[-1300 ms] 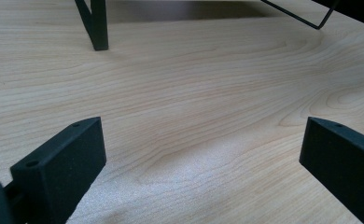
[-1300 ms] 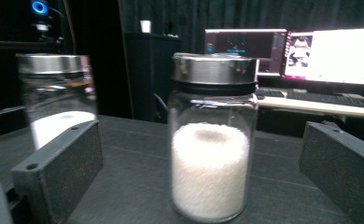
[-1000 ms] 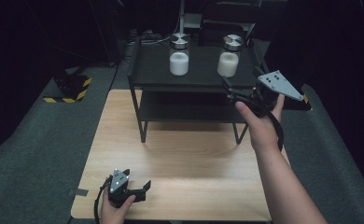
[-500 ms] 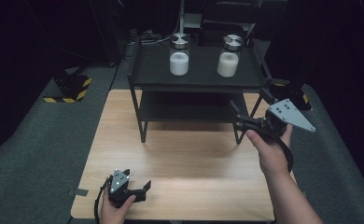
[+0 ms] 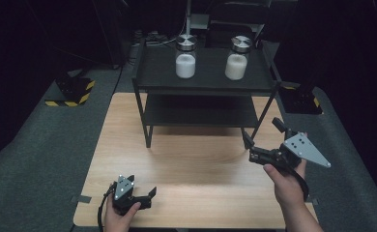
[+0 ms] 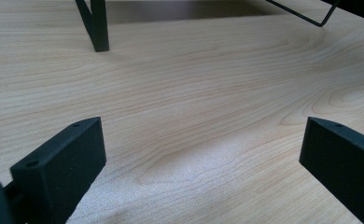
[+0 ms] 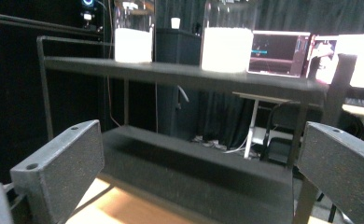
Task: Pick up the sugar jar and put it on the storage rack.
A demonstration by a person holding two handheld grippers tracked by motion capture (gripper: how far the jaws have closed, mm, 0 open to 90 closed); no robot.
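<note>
High view first, starting at the near edge: the left gripper (image 5: 150,192) sits low on the light wood tabletop (image 5: 201,164), down by the front left corner, with the left hand (image 5: 120,215) wrapped around it from below. Its fingers (image 6: 59,163) are spread wide with nothing between them, and the left gripper view just looks across bare wood grain between the two black pads.

Over on the right side, the right hand (image 5: 285,181) holds the right gripper (image 5: 261,137) up off the tabletop near the right edge, grey three-cornered plate (image 5: 305,149) on top, pointing back toward the shelf. In the right gripper view its fingers (image 7: 61,163) are also wide apart and empty, with the shelf framed between them.

Further back, a black two-level shelf (image 5: 206,79) stands on the far half of the tabletop, its legs planted on the wood. The lower level looks bare as far as I can see. On the top level there are two clear jars side by side, a left jar (image 5: 185,58) and a right jar (image 5: 238,59), each with a metal lid and white stuff filling the lower part. They're apart from each other, not touching.

Behind all that it's mostly dark, though the right gripper view picks up some lit monitor screens (image 7: 276,53) past the shelf.
</note>
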